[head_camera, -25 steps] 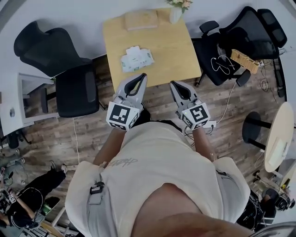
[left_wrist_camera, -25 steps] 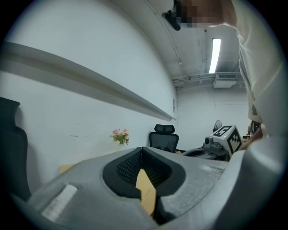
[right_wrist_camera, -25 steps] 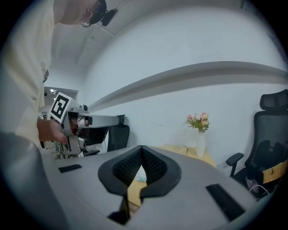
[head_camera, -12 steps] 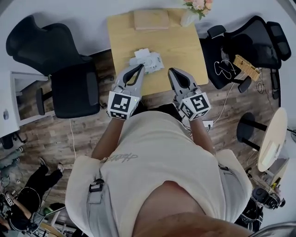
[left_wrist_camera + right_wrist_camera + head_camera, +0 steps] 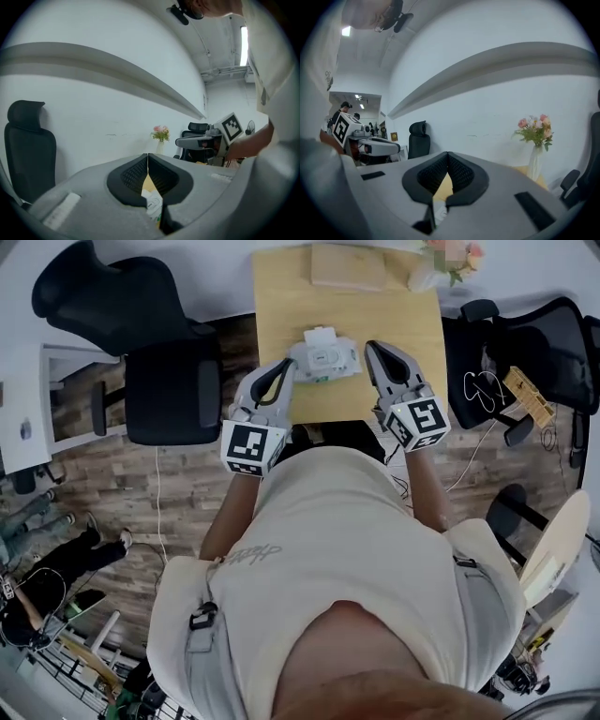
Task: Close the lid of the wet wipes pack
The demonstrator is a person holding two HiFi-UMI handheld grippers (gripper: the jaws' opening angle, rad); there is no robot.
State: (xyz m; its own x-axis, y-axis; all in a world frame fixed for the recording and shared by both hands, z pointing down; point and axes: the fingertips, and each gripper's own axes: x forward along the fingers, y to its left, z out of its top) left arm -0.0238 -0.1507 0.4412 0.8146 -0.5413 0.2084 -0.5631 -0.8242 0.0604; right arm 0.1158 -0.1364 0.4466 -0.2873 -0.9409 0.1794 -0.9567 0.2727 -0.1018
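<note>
Both pairs of tongs are closed, tips pressed together with nothing clamped: the left tongs (image 5: pixel 288 366) (image 5: pixel 148 157) sit just beside the left edge of the wet wipes pack (image 5: pixel 325 357) (image 5: pixel 153 204), and the right tongs (image 5: pixel 372 347) (image 5: pixel 448 155) just beside its right edge. The pack lies between them on the wooden desk (image 5: pixel 281 306), towards its near side, with its white lid (image 5: pixel 321 334) apparently flipped open toward the far side. Farther back a flat tan box (image 5: pixel 347 266) rests at the desk's far edge, a vase of flowers (image 5: pixel 441 263) (image 5: pixel 536 140) stands at the far right corner, and black office chairs flank the desk on the left (image 5: pixel 159 362) and right (image 5: pixel 525 343).
</note>
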